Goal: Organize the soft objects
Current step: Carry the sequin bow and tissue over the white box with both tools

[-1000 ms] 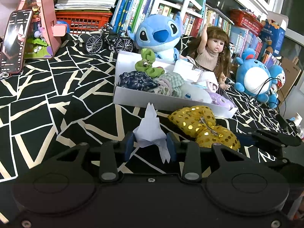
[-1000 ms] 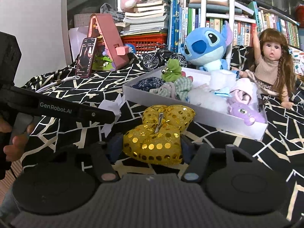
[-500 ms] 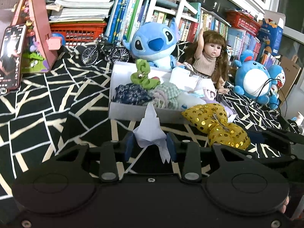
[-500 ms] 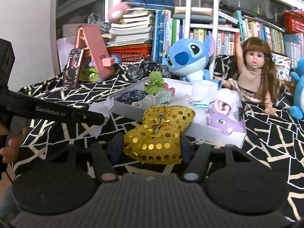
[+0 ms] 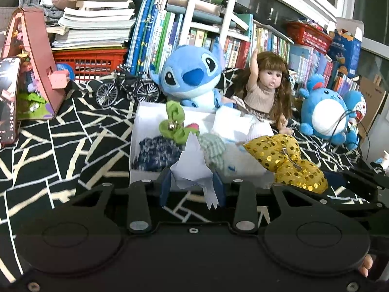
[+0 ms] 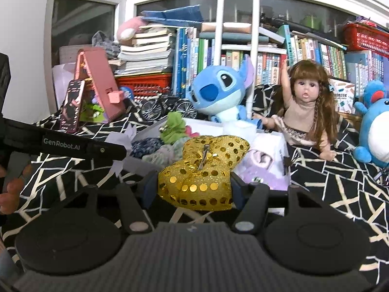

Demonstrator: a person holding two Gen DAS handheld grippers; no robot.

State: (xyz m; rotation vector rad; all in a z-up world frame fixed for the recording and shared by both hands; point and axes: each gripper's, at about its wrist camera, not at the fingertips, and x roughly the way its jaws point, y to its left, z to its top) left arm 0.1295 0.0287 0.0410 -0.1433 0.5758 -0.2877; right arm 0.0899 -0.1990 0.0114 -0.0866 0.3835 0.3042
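My left gripper [image 5: 192, 186] is shut on a white fabric bow [image 5: 192, 163] and holds it in the air just before the near wall of the white box [image 5: 145, 119]. My right gripper [image 6: 190, 188] is shut on a gold sequin bow [image 6: 204, 170], also raised at the box's near side; that bow shows in the left wrist view [image 5: 287, 160] to the right. The box [image 6: 282, 146] holds several soft pieces: a green bow [image 5: 173, 124], a dark blue one [image 5: 155, 150], a checked one and a purple one [image 6: 262, 170].
A Stitch plush [image 5: 189, 77], a doll [image 5: 267, 90] and a blue round plush [image 5: 325, 114] sit behind the box. A toy bicycle [image 5: 126, 90], a pink stand with a phone [image 5: 9, 97], a red basket and bookshelves line the back. The cloth is black with white lines.
Both grippers have risen and moved forward toward the box, each still holding its bow. The box now sits lower and closer in both views.
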